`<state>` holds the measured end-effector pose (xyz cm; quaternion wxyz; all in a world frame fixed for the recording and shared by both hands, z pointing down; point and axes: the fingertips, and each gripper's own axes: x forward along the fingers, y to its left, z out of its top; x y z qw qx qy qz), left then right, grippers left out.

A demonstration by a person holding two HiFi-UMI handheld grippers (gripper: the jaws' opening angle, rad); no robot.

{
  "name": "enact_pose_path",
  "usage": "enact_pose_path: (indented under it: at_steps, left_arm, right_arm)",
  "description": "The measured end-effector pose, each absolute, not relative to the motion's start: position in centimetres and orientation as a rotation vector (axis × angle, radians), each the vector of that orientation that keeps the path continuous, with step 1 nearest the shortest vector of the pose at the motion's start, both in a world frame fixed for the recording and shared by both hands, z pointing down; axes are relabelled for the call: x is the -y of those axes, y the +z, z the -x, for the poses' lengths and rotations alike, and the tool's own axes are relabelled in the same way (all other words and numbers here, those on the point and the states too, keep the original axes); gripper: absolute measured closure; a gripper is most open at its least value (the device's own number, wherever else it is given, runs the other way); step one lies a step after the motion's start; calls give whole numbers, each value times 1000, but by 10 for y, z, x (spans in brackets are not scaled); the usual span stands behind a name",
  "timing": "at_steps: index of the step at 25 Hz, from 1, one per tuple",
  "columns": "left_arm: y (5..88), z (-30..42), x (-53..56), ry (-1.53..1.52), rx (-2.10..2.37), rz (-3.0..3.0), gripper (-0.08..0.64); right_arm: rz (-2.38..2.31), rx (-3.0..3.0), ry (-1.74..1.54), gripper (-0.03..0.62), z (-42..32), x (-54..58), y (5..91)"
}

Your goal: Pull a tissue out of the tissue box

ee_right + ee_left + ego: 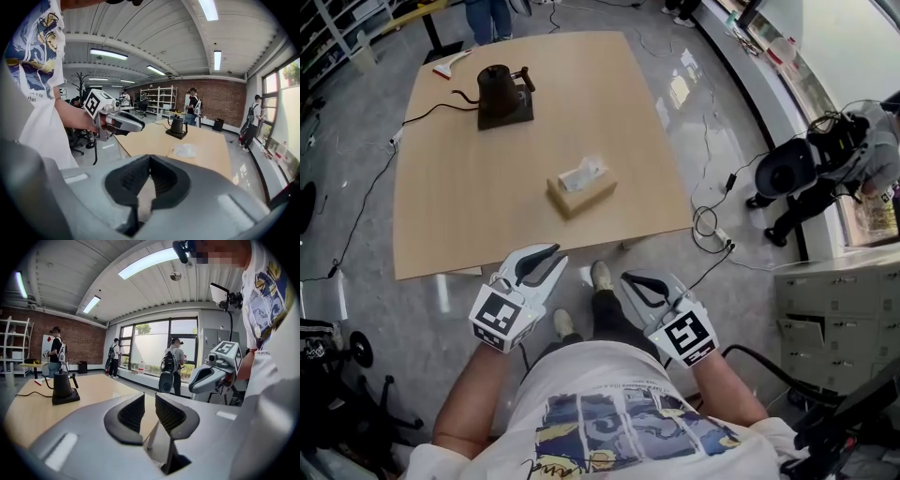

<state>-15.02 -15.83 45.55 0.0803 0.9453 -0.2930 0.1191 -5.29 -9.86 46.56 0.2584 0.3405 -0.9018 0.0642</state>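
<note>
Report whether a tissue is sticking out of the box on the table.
Sticking out: a white tissue rises above the top of the tissue box in the head view.

Tan tissue box point(580, 192), blk kettle point(499, 89)

We see a light wood table point(487, 216) mid-room on a grey polished concrete floor point(712, 141). Rt of table: grey drawer cabinet point(834, 309), cables point(710, 225) on floor betw the two. Past table's far end: red brick wall point(220, 99) w/ white shelving point(159, 97). Big dark-framed windows point(154, 345) along table's rt side, daylight in. Above table: white ribbed ceiling point(154, 47), strip lights point(147, 261) lit.
</note>
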Motion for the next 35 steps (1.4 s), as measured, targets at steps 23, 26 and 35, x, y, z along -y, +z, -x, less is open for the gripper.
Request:
enact_pose_path:
  at_steps: [23, 26, 35]
  left_arm:
    - [564, 104, 356, 793, 957, -2677, 387]
    - [579, 102, 366, 840, 950, -2648, 383]
    - [611, 92, 384, 961, 908, -2602, 384]
  right_arm:
    - [-798, 2500, 182, 589, -24, 263, 479]
    - [-795, 2497, 188, 589, -35, 274, 482]
    - [-763, 2495, 218, 589, -51, 297, 493]
